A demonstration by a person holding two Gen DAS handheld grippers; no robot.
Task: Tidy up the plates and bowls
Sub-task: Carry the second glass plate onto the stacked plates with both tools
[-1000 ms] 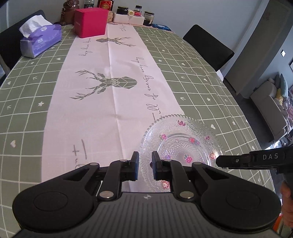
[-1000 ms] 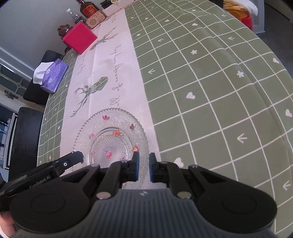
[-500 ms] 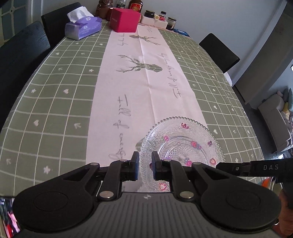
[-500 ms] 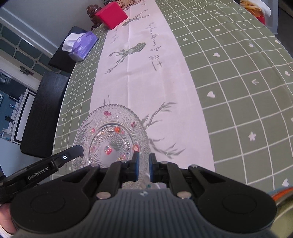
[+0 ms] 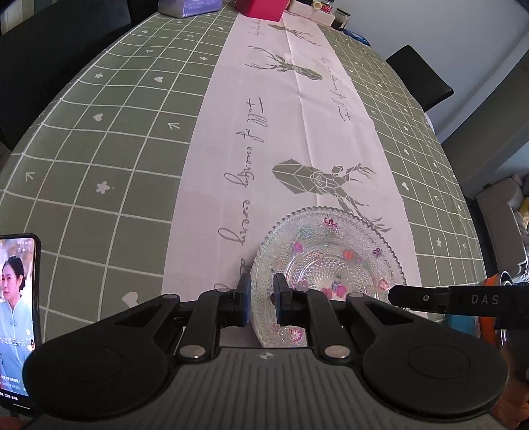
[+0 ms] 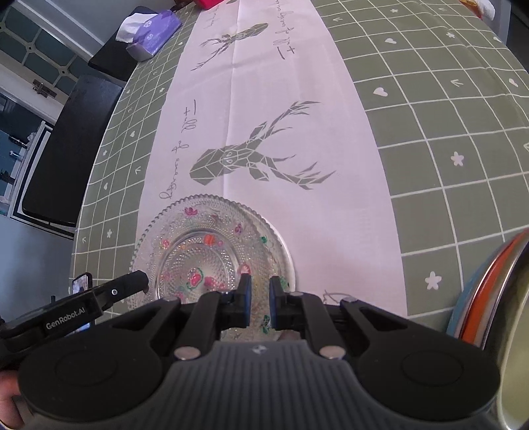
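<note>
Since the earlier frames we have carried the glass plate [image 5: 325,261] back along the tabletop [image 5: 109,158], toward the near end: the pink box [image 5: 261,7] and tissue pack [image 6: 150,29] now sit much farther off, and the nearer deer print [image 5: 317,180] on the white runner [image 5: 281,139] now lies just beyond the plate's far rim. A phone [image 5: 18,317] has come into the left wrist view at lower left, standing upright with its screen lit.

We hold the plate between both tools. The left gripper [image 5: 262,299] has its fingers [image 5: 244,299] clamped on the plate's near-left rim, with the rim edge passing between the blue pads. The right gripper [image 6: 258,301] has its fingers [image 6: 276,302] clamped on the near-right rim in the same way. Each gripper's finger shows in the other's view: the right one enters at the right edge of the left wrist view, the left one at lower left of the right wrist view.

The plate is clear, beaded, with small painted flowers, and it sits over the white runner. We cannot tell whether its underside touches the cloth.

A stack of dishes [image 6: 486,287] with orange and blue rims shows at the right edge of the right wrist view, near the plate but apart from it. Dark chairs [image 6: 69,145] stand beside the tabletop.
</note>
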